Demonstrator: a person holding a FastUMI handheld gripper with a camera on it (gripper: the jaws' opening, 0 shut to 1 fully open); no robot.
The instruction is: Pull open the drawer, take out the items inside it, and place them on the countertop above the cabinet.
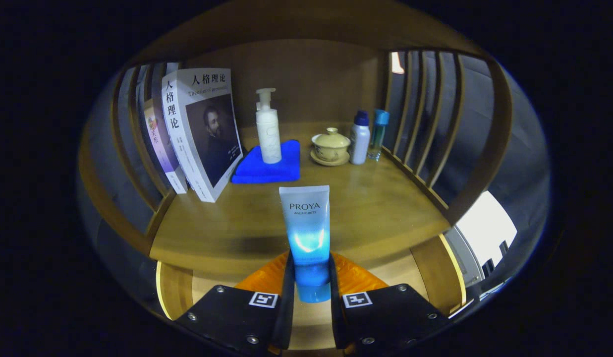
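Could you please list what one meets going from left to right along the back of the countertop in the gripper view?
Books → pump bottle on blue cloth → lidded cup → white bottle → blue-capped bottle. Nearer, the tool grips a blue tube.

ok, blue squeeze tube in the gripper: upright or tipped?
Upright. The blue squeeze tube stands cap-down, flat crimped end up, with both fingers of the gripper pressing its lower part.
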